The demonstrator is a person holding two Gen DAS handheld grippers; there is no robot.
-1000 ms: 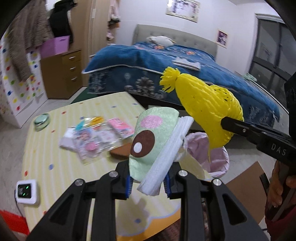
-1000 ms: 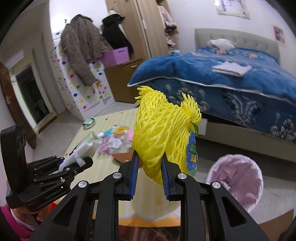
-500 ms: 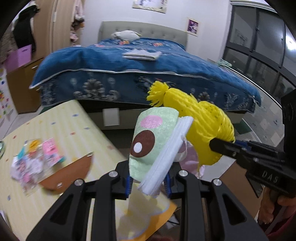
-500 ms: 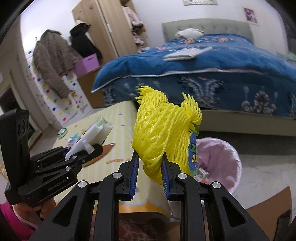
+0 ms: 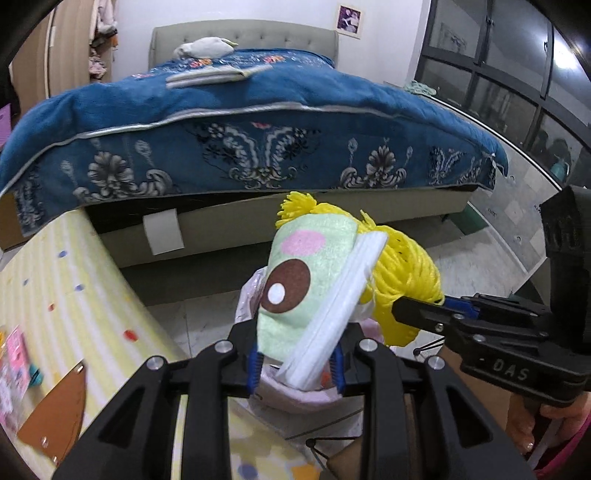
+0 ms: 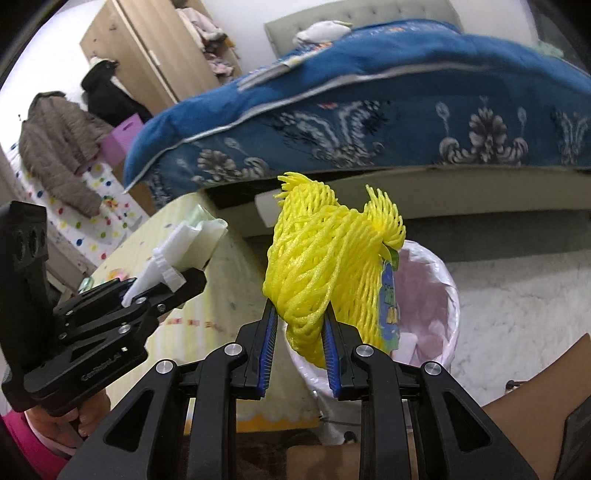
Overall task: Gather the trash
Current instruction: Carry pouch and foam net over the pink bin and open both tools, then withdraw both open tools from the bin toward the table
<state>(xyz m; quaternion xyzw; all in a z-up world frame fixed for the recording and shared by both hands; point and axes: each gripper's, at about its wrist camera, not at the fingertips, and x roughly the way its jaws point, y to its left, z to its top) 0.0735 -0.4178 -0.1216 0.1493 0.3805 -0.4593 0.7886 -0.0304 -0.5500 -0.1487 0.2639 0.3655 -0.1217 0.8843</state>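
Gripping over the bin (image 6: 439,295): left claw (image 5: 295,365) on green wrapper (image 5: 306,280), right claw (image 6: 298,354) on yellow netting (image 6: 317,266).

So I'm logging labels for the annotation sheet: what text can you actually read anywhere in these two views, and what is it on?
"DAS": on the body of the right gripper, seen from the left wrist.
Embossed lettering on the left gripper: too small to read.
Blue label on the yellow foam net: yellow letters, unreadable.
Packets on the table: blurred.
Wall picture: no legible text.
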